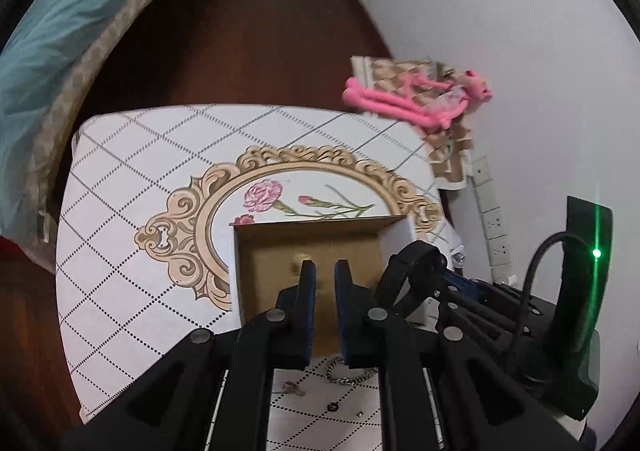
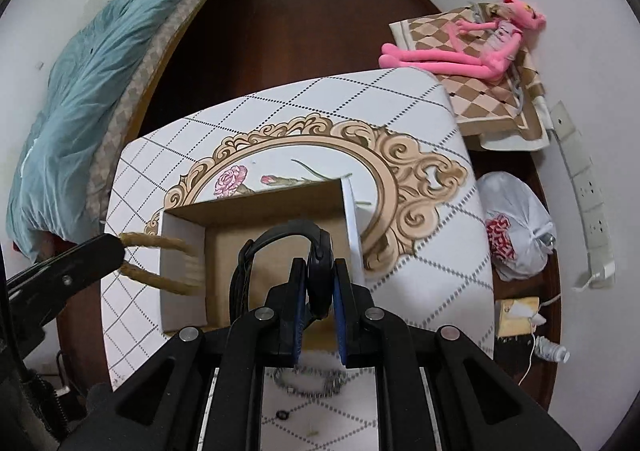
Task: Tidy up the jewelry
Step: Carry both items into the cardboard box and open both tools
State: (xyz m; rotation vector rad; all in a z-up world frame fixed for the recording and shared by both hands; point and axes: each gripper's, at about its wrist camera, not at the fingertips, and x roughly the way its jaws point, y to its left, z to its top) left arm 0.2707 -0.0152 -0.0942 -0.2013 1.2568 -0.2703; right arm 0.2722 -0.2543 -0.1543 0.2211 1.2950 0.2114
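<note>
- While the left gripper (image 1: 325, 271) pointed steeply down over the box (image 1: 320, 247), its wrist view showed the two blue-edged fingers (image 1: 308, 291) drawn near each other, with a narrow gap left; a tan rounded bit (image 1: 298, 261) peeked just past the left fingertip, and what it was could not be told from here.
- At the right of that view, the right gripper (image 1: 420, 263) hung above the box's right wall, carrying a dark watch (image 1: 412, 251) whose band curved in a loop.
- On the table (image 1: 120, 211) below the fingers lay a silver chain (image 1: 352, 373), a small ring (image 1: 332, 406) and other tiny pieces (too small to name).
- A pink plush (image 1: 400, 99) lay on a checked mat (image 1: 400, 71) beyond the table.

- Seen from the right wrist, the right gripper (image 2: 320, 279) was clamped on the watch (image 2: 320, 271): its body sat between the pads, and the band arched up and left over the open box (image 2: 276, 211).
- At the left edge, the left gripper (image 2: 116, 251) was closed on a tan rope bracelet (image 2: 160, 263) (two strands ran out of it, blurred) toward the box's left wall.
- The box sat on the table (image 2: 420, 251), partly covering the printed flower frame (image 2: 400, 155).
- Just under the fingers, the chain (image 2: 308, 381) lay on the table in a blurred loop, with the ring (image 2: 283, 415) near it.
- The plush (image 2: 460, 47) lay on the mat (image 2: 480, 91), and a white bag (image 2: 516, 227) sat on the floor to the table's right.
</note>
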